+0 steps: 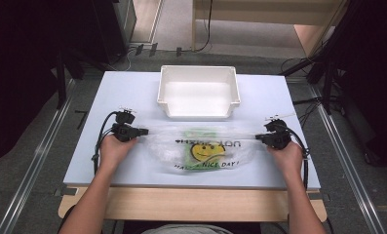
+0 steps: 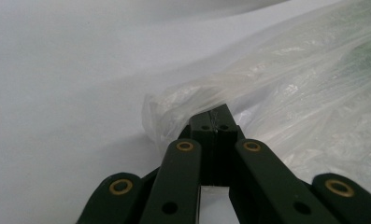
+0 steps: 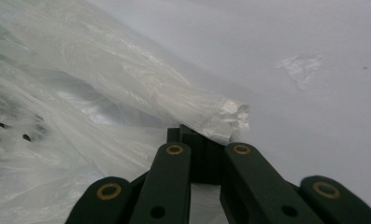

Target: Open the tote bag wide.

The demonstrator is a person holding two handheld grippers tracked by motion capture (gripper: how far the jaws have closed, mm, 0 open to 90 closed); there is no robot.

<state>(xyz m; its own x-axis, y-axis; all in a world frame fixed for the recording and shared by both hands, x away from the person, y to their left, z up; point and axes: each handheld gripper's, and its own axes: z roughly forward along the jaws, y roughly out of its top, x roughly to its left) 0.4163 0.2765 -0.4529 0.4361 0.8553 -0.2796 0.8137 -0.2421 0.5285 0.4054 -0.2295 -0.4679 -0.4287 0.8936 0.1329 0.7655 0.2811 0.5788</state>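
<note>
A clear plastic bag [image 1: 201, 148] with a yellow smiley face and dark print lies stretched across the middle of the table, something green inside it. My left gripper [image 1: 143, 131] is shut on the bag's left handle, and in the left gripper view the film [image 2: 286, 88] bunches around the closed jaws of that gripper [image 2: 215, 119]. My right gripper [image 1: 258, 138] is shut on the right handle; the twisted handle end [image 3: 220, 112] pokes out past the closed right gripper [image 3: 195, 135]. The two handles are pulled apart, level with each other.
An empty white bin [image 1: 199, 91] stands just behind the bag at the middle back of the pale table [image 1: 113, 97]. A hand holds each gripper, forearms entering from the near edge. Dark stands and cables flank the table on both sides.
</note>
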